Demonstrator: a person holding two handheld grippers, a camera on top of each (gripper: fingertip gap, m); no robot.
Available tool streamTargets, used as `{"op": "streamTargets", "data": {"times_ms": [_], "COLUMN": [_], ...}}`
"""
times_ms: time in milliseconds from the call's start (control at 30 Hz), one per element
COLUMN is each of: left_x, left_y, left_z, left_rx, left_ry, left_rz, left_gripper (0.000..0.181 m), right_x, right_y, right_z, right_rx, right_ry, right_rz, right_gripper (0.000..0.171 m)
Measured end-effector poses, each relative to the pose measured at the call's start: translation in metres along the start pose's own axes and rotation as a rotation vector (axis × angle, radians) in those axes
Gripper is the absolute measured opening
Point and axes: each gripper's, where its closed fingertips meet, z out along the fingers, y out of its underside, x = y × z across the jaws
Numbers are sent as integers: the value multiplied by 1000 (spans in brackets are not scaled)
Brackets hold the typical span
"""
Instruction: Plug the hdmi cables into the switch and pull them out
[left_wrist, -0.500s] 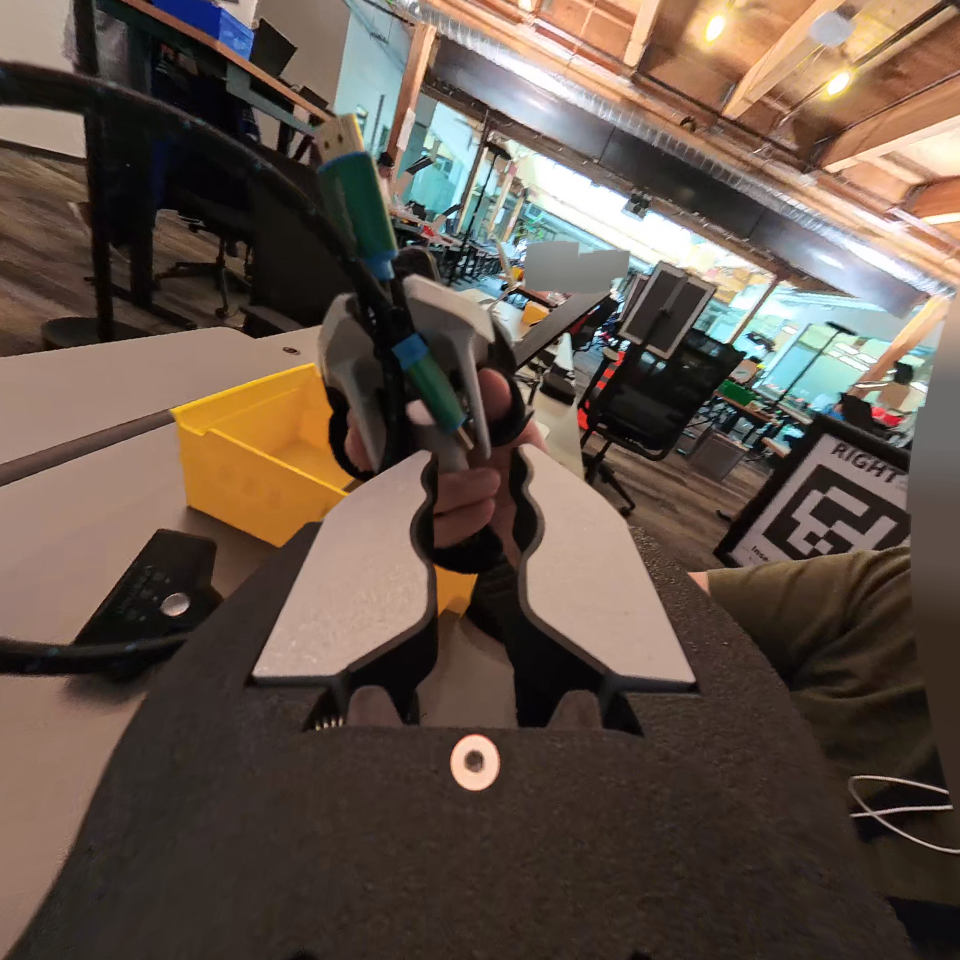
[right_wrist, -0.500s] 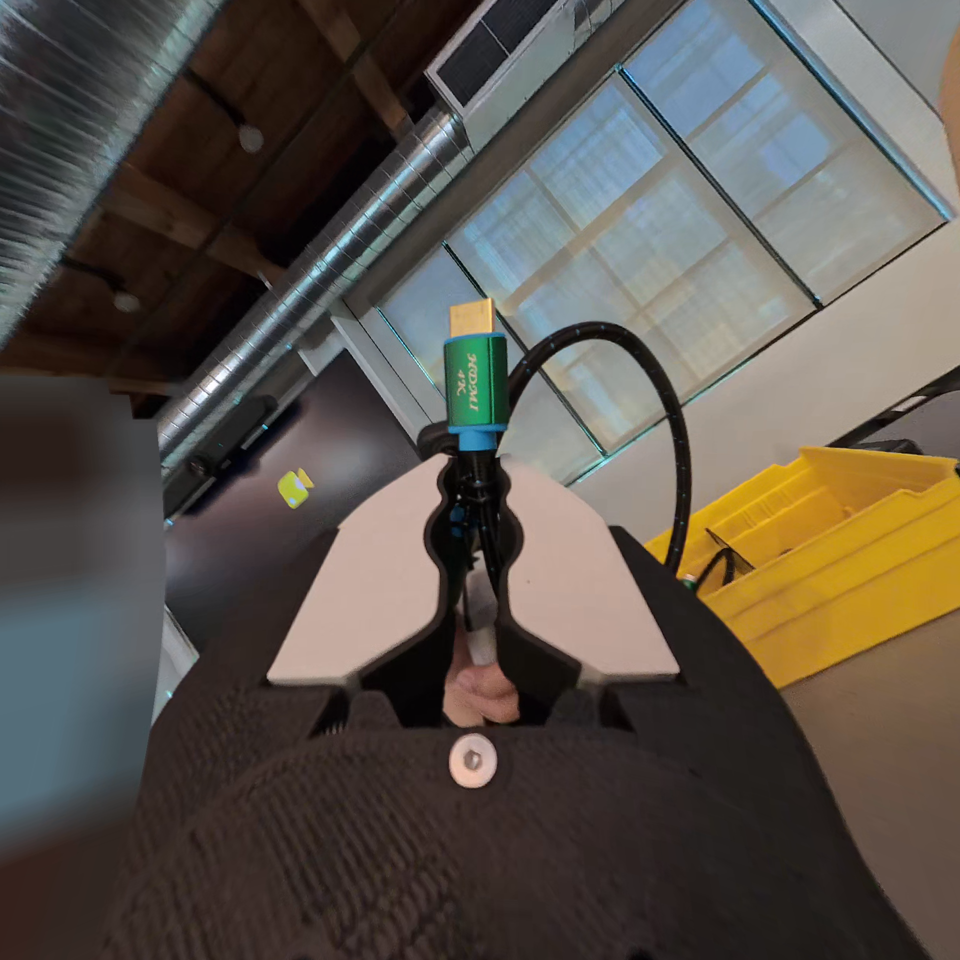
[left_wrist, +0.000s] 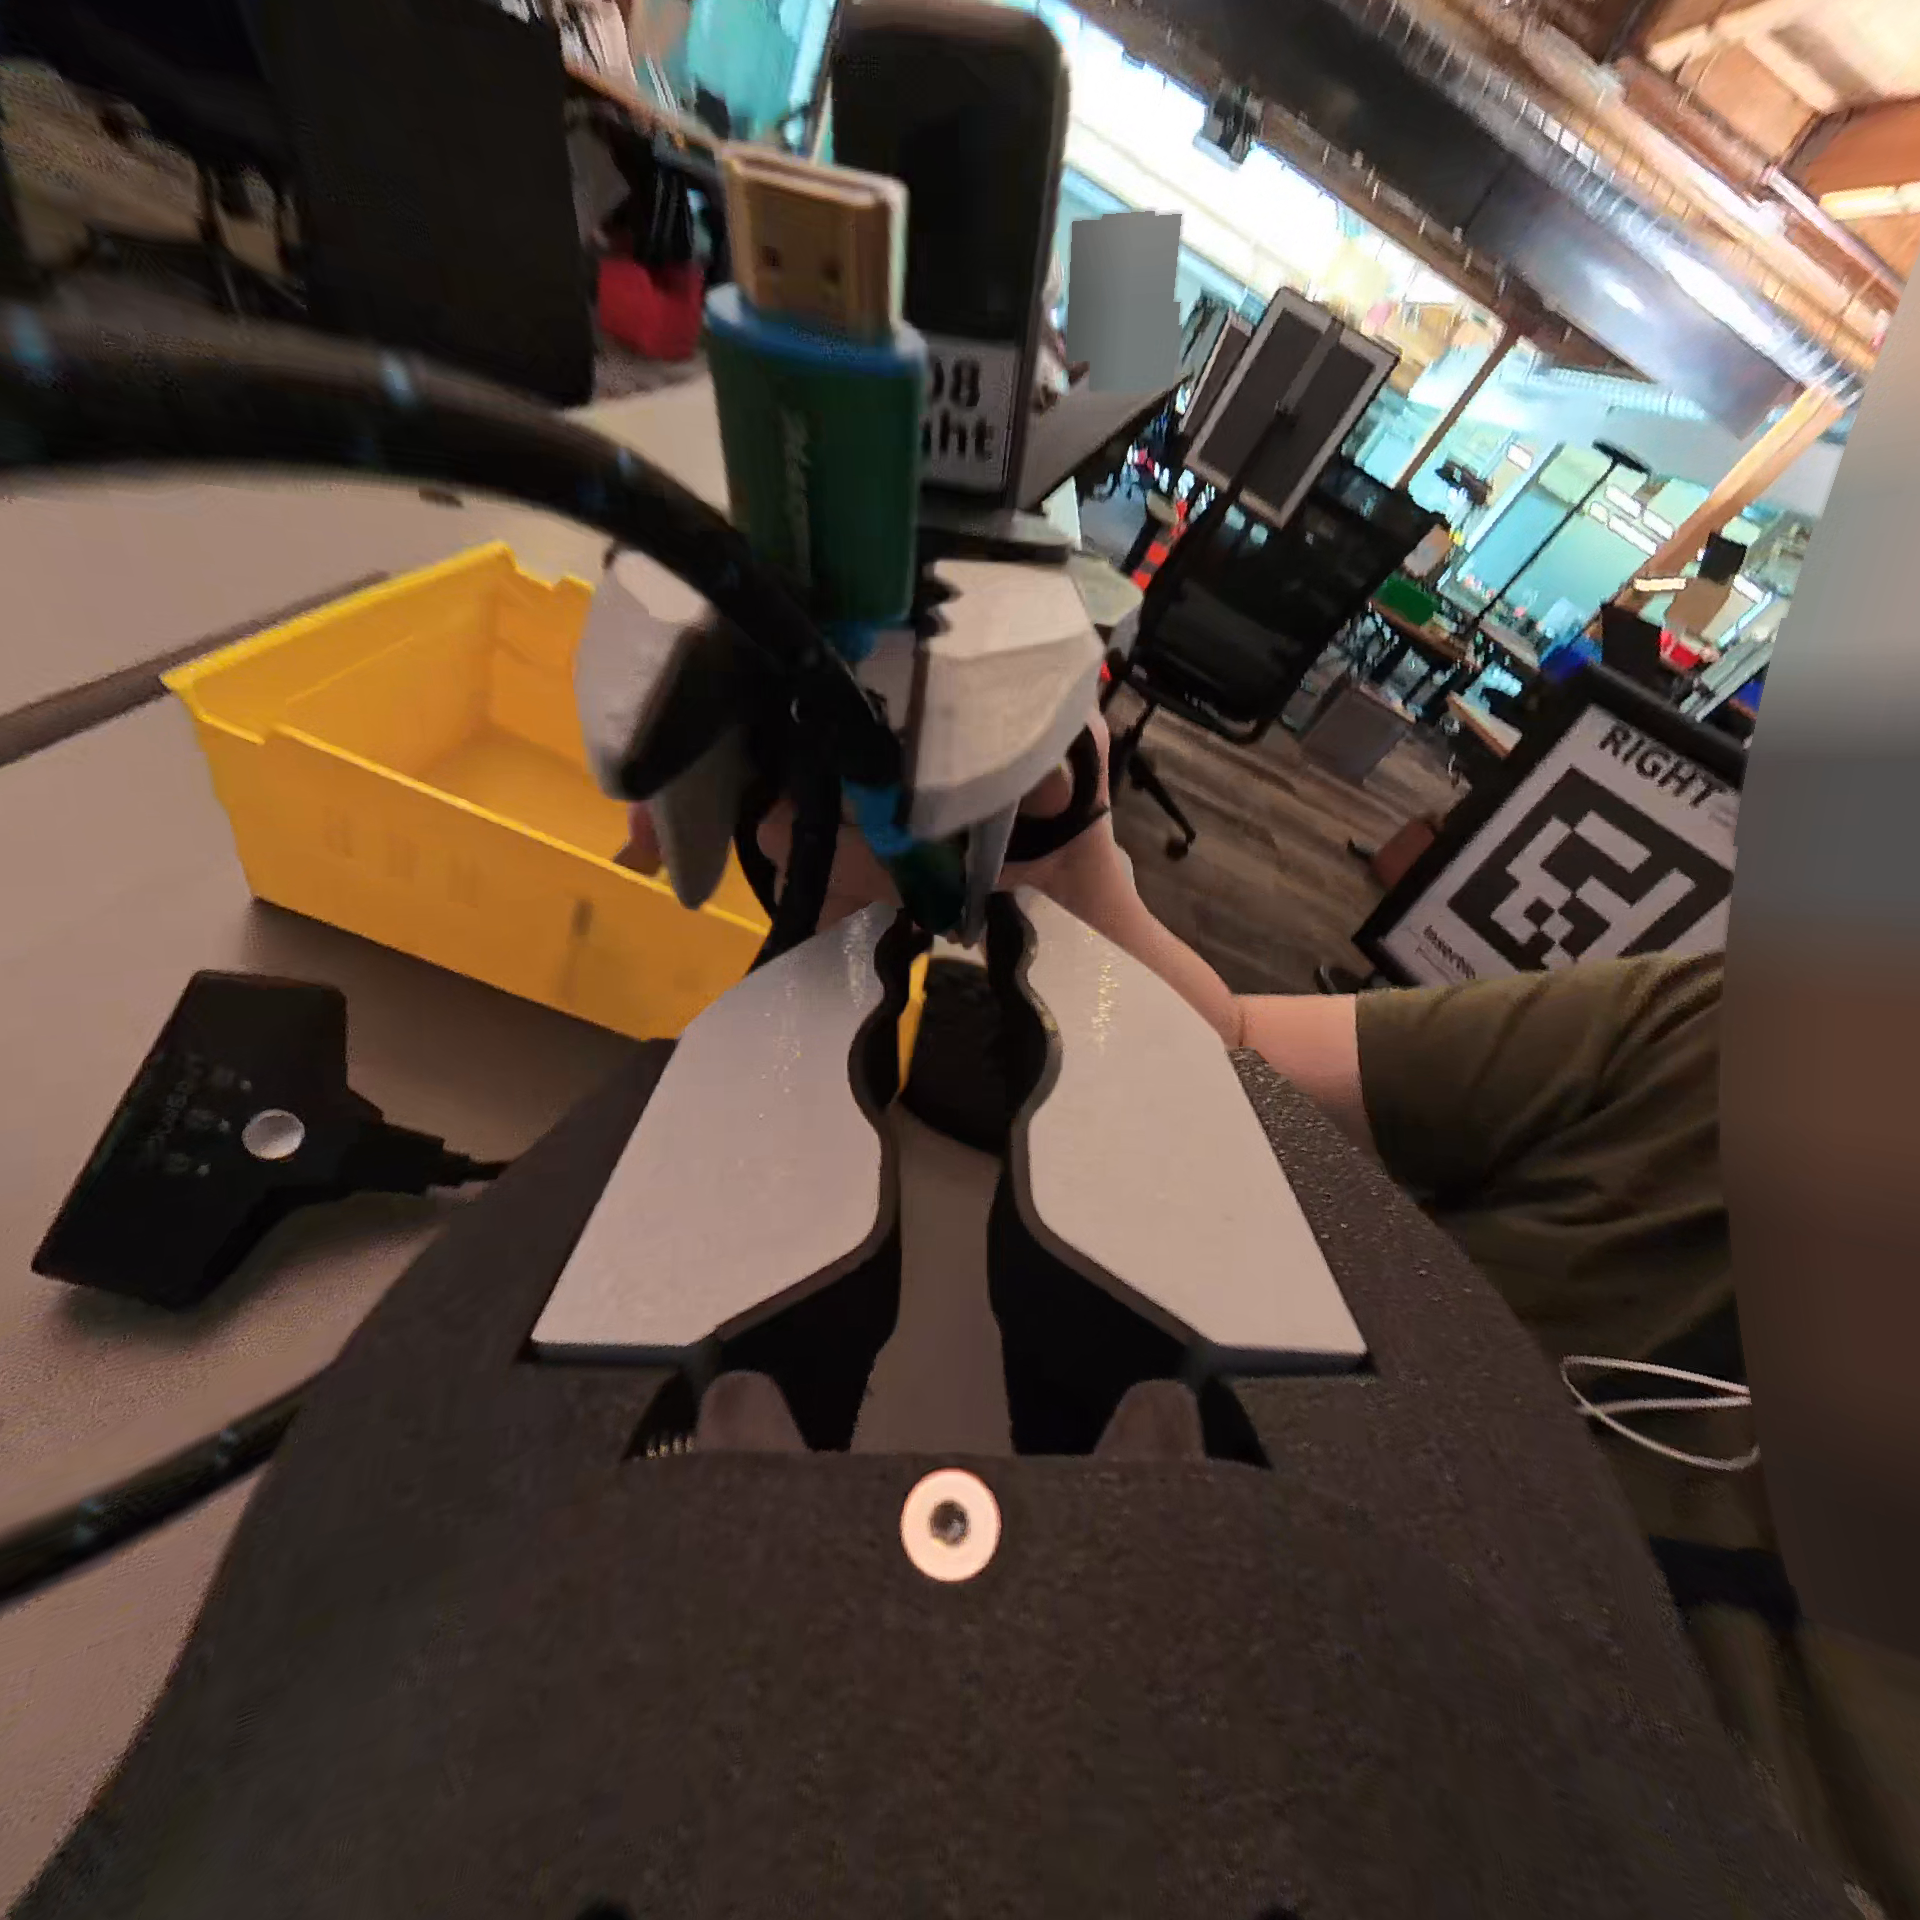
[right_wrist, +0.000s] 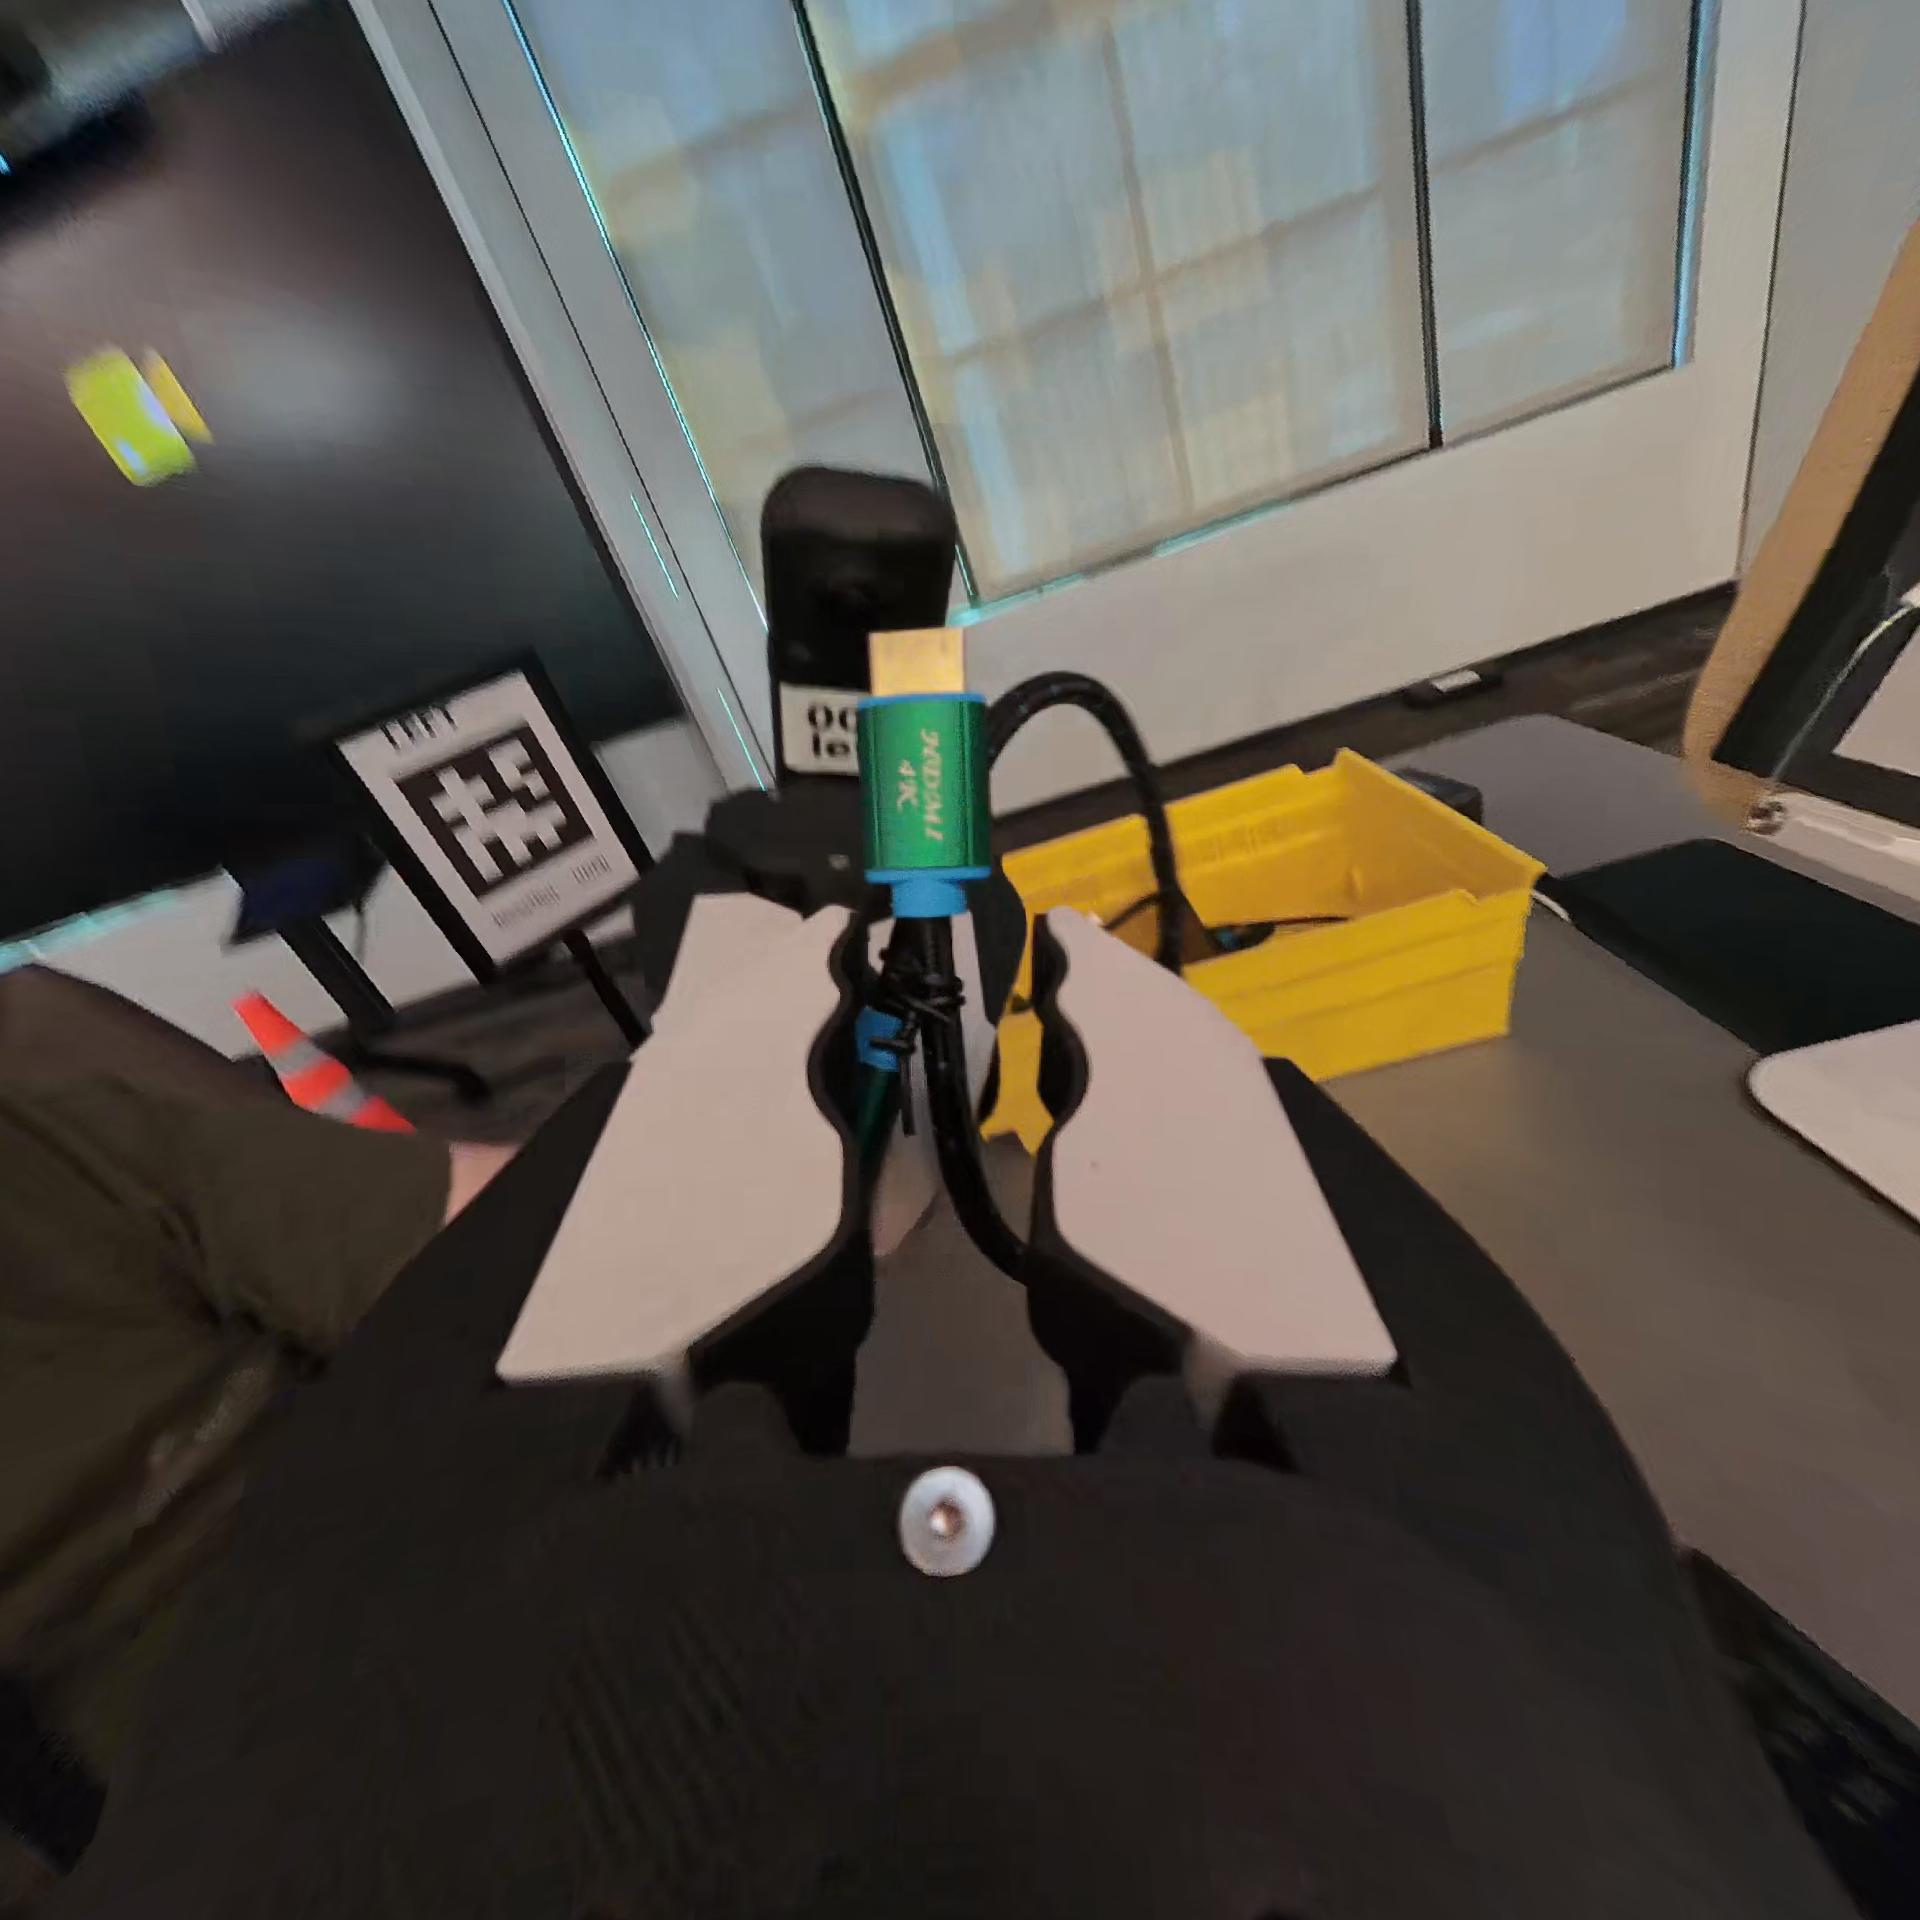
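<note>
My right gripper (right_wrist: 930, 920) is shut on a tied bundle of black HDMI cable (right_wrist: 961, 1132) and holds it upright. One green plug (right_wrist: 920, 790) with a gold tip sticks up above its fingers; it also shows close up in the left wrist view (left_wrist: 821, 468). A second green plug (left_wrist: 925, 883) hangs down from the bundle. My left gripper (left_wrist: 943, 912) faces the right gripper (left_wrist: 831, 727), and its jaws are narrowed onto that plug's end. The black switch (left_wrist: 203, 1132) lies on the grey table (left_wrist: 125, 883) at the left, with a cable plugged into its side.
A yellow bin (left_wrist: 416, 831) stands behind the switch; it also shows in the right wrist view (right_wrist: 1351, 935) with cable in it. A person's sleeve (left_wrist: 1558, 1101) is at the right. A black-and-white marker board (left_wrist: 1579, 883), a chair (left_wrist: 1247, 623) and an orange cone (right_wrist: 312, 1060) stand beyond the table. The gap from one gripper's tips to the other's is roughly 6 cm. From either gripper's tips it is about 25 cm to the black switch (left_wrist: 203, 1132).
The right gripper tipped down from the ceiling toward the table and brought the bundle close to my left gripper. The left jaws narrowed around the lower plug's end.
</note>
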Motion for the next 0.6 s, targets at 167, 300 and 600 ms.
{"op": "streamTargets", "data": {"times_ms": [167, 300, 600], "left_x": [-1, -6, -10], "left_y": [2, 7, 42], "left_z": [-4, -8, -28], "left_rx": [-13, -53, -315], "left_ry": [21, 1, -96], "left_rz": [-24, -12, -62], "left_gripper": [10, 3, 3], "right_x": [5, 8, 13], "right_y": [2, 11, 18], "right_z": [3, 9, 8], "right_rx": [18, 61, 73], "right_ry": [17, -142, -208], "right_rz": [20, 284, 430], "right_gripper": [25, 11, 11]}}
